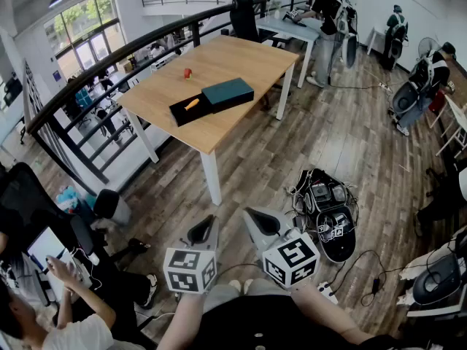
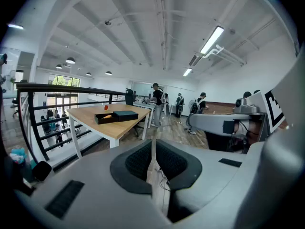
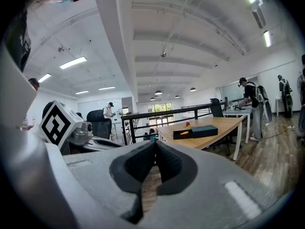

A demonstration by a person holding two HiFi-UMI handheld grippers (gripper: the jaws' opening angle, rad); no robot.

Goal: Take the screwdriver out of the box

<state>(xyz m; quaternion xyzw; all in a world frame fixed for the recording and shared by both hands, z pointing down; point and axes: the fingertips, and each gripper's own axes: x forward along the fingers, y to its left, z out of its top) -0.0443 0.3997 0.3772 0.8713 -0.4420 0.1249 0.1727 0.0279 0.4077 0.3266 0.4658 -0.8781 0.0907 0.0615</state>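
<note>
An open black box point(image 1: 191, 109) lies on a wooden table point(image 1: 241, 53) far ahead, with the orange-handled screwdriver point(image 1: 192, 103) inside it. Its dark teal lid point(image 1: 228, 93) rests against the box's right side. My left gripper point(image 1: 209, 222) and right gripper point(image 1: 252, 214) hang low in front of the body, well short of the table, both shut and empty. In the left gripper view the shut left gripper point(image 2: 153, 144) points at the box point(image 2: 105, 118) in the distance. The right gripper view shows the right gripper point(image 3: 155, 144) shut too, the box point(image 3: 182, 134) and lid point(image 3: 204, 130) far off.
A small red object point(image 1: 187, 72) sits on the table behind the box. A dark railing point(image 1: 109, 68) runs along the left. Bags and gear point(image 1: 328, 214) with cables lie on the wooden floor to the right. People stand at a white desk point(image 1: 295, 28) beyond.
</note>
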